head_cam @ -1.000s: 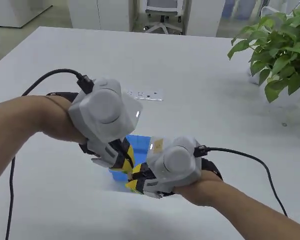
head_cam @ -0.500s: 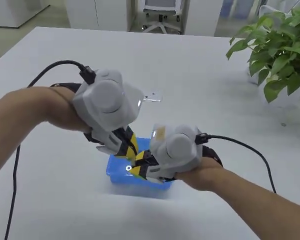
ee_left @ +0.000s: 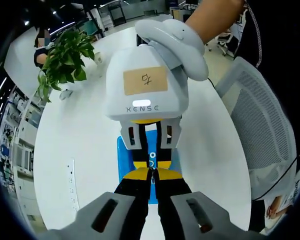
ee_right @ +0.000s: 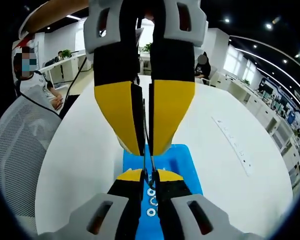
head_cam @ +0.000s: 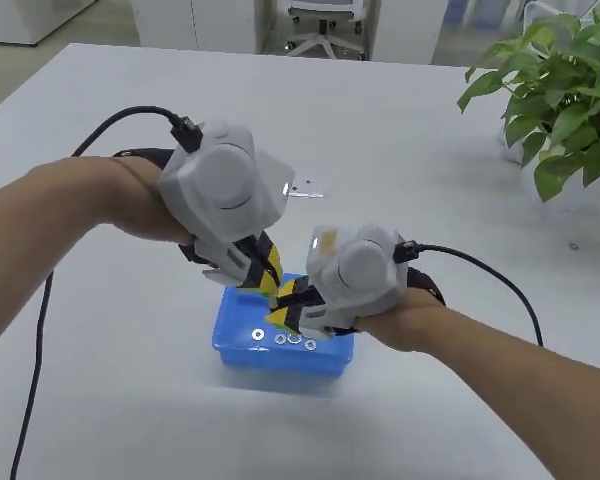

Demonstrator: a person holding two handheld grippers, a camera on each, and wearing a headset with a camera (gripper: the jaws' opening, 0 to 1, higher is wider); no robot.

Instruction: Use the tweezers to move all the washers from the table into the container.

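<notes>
Washers (head_cam: pixel 294 340) now show, seemingly four, inside the container (head_cam: pixel 236 347).

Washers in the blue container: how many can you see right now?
4 visible, in a row near the front edge of the container: one washer at the left, then three close together to its right. More may be hidden under the left gripper and right gripper.

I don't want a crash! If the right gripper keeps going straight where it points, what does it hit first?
The left gripper: its yellow jaws sit right in front of the right gripper, probably almost touching.
</notes>
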